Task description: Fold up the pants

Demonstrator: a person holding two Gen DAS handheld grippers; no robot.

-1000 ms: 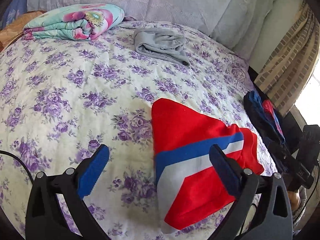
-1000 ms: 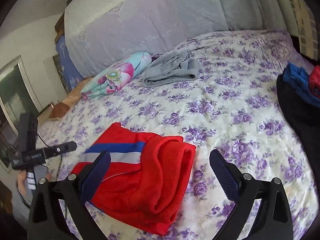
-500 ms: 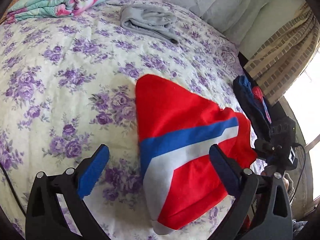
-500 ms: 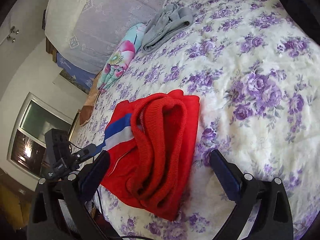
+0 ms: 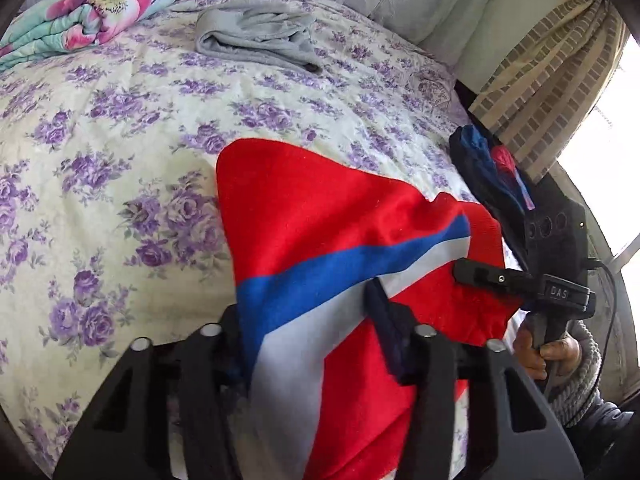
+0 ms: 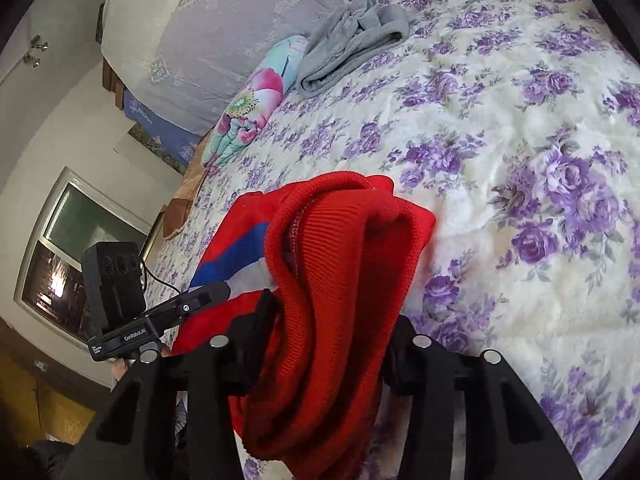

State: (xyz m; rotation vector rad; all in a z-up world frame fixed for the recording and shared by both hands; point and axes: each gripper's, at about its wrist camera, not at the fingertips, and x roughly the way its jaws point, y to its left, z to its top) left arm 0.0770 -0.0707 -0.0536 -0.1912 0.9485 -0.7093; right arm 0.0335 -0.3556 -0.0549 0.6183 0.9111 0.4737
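Red pants (image 5: pixel 320 216) with a blue and white stripe lie folded on my bed (image 5: pixel 120 128), near its close edge, on the purple-flowered sheet.

My left tool (image 5: pixel 308 320) is closing on the near striped end of the pants. Cloth sits between the two pads and bulges over the left one. The right pad (image 5: pixel 384 320) presses into the white stripe, so I read it as clamped on the pants.

My right tool (image 6: pixel 328 328) is closing on the other end, the thick ribbed waistband (image 6: pixel 340 240). The bunched red knit fills the gap between the pads and hides them, squeezed from both sides. Clamped on the pants too.

From the left wrist view, my right hand (image 5: pixel 548 352) grips the right tool's handle at the right edge of the pants. From the right wrist view, the left tool's camera block shows at the left, just beside the striped end.

Further back on the bed: grey garment (image 5: pixel 256 36), crumpled, and a folded floral quilt (image 5: pixel 88 8) near the headboard (image 6: pixel 224 12). Dark blue and red clothes (image 5: pixel 492 168) are piled at the bed's right side, beside a checked curtain (image 5: pixel 552 72).
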